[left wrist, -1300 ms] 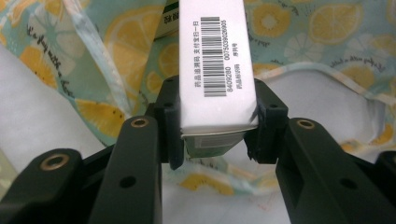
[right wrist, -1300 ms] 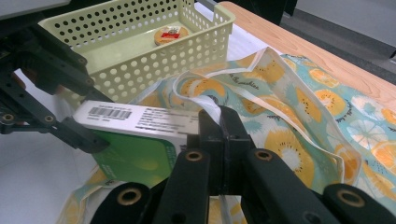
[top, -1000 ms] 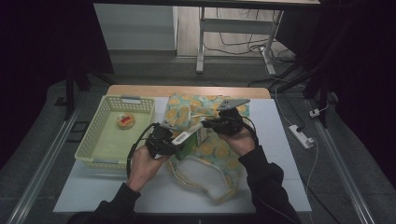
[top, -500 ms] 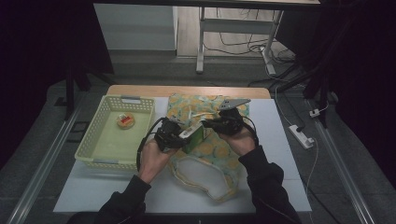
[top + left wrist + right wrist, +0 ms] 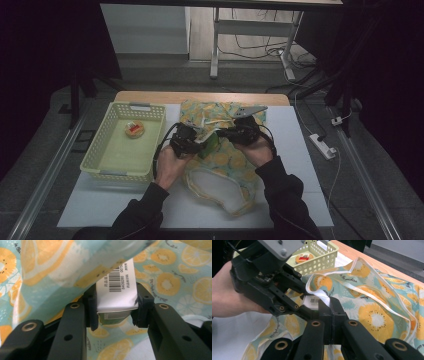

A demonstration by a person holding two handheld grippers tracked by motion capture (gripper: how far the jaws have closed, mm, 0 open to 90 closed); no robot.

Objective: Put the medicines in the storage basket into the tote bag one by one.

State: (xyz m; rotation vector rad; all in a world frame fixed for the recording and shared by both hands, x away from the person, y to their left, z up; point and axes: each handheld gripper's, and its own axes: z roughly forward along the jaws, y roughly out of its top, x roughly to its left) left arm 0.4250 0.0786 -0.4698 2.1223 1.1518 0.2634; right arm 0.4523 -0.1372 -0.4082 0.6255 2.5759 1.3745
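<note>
A fruit-print cloth bag point(image 5: 225, 165) lies on the white table top. My left gripper point(image 5: 200, 145) is shut on a small white and green box point(image 5: 117, 290) with a barcode, and its pads press both sides of it. The far end of the box sits under a lifted fold of the bag point(image 5: 57, 270). My right gripper point(image 5: 330, 307) is shut on the bag's white-trimmed edge point(image 5: 322, 293) and holds it up off the table. The two grippers nearly touch, with the left gripper point(image 5: 304, 307) and the box point(image 5: 312, 301) just left of my right jaws.
A pale yellow plastic basket point(image 5: 107, 160) stands at the left of the table with a small round packet point(image 5: 134, 128) inside. The table's wooden far edge point(image 5: 200, 96) runs behind the bag. A power strip point(image 5: 322, 146) lies on the floor at the right.
My left gripper has moved right with the box, from beside the basket to the raised bag edge. The right gripper has stayed in place, holding the edge.
</note>
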